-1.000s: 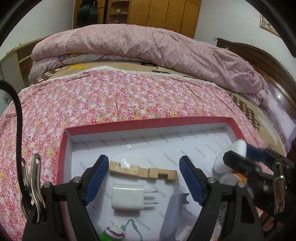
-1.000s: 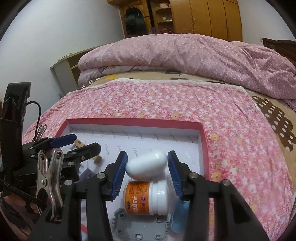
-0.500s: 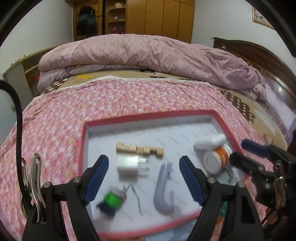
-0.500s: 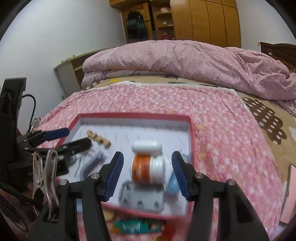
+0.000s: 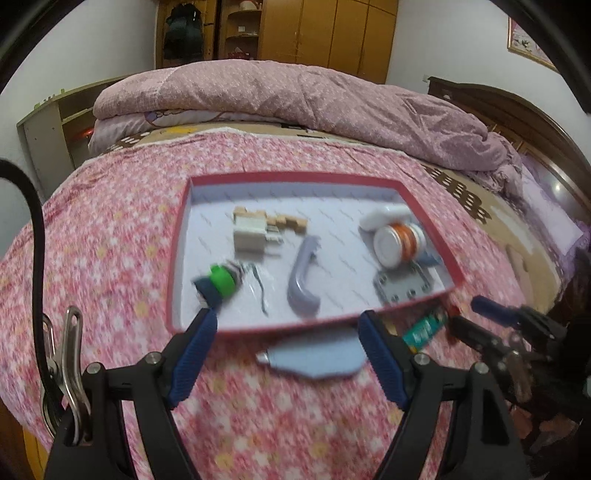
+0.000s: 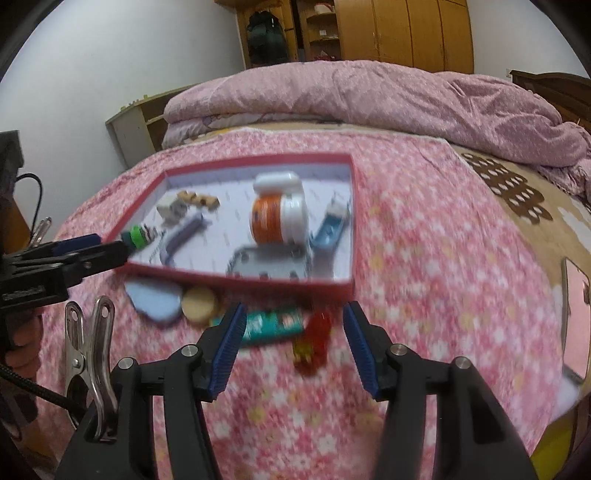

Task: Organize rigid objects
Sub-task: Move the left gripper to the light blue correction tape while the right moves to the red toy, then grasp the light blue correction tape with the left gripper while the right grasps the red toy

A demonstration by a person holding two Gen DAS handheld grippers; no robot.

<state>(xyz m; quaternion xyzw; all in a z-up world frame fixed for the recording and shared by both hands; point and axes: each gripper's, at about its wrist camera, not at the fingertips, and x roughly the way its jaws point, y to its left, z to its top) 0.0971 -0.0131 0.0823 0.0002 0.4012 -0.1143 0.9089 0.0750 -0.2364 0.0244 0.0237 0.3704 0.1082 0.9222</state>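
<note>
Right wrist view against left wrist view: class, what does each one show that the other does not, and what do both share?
Only the right wrist view shows the round tan disc and the red toy whole on the bedspread. Only the left wrist view shows the framed picture on the wall. Both share the red-rimmed box, the orange-labelled bottle, the grey hook and the teal packet.

A bed is seen, covered by a pink floral sheet [image 5: 110,236]. A pink quilt [image 5: 295,99] is heaped along its far side, with a brown spotted cover [image 6: 517,188] exposed on the right. A dark wooden headboard [image 5: 517,110] is seen at the right, and a framed picture [image 5: 528,40] is hung above it. Wooden wardrobes [image 5: 332,33] are set against the far wall, beside what may be a dark bag [image 6: 266,33]. A low shelf unit [image 5: 48,125] is placed at the left.
</note>
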